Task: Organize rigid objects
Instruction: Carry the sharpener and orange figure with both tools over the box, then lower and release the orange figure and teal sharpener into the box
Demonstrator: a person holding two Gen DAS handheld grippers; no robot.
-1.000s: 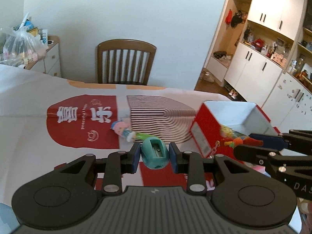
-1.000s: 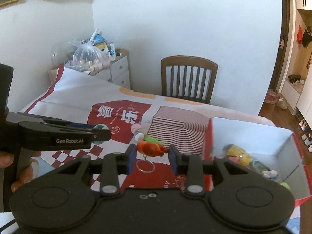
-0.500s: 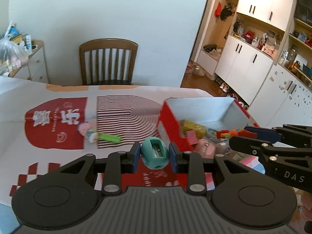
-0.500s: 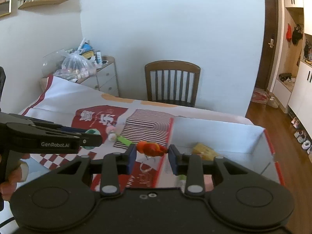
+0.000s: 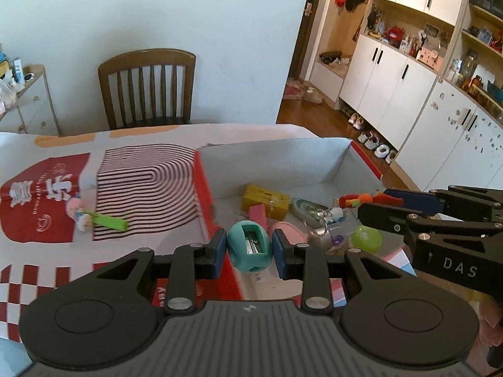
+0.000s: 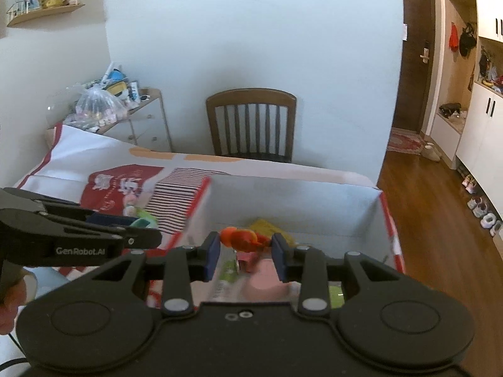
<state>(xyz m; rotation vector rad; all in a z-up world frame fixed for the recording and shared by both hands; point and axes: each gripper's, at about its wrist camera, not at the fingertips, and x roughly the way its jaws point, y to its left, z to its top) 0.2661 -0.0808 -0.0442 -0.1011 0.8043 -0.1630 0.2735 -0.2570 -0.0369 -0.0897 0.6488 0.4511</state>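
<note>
A teal sharpener is clamped by the left gripper over the box. An orange toy is pinched in the right gripper.

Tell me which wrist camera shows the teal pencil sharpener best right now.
The left wrist view. The teal pencil sharpener sits dead centre there, clamped in the left gripper, blade slot facing the lens, just over the box edge. The right wrist view catches only a sliver of teal behind the left gripper's fingers.
</note>
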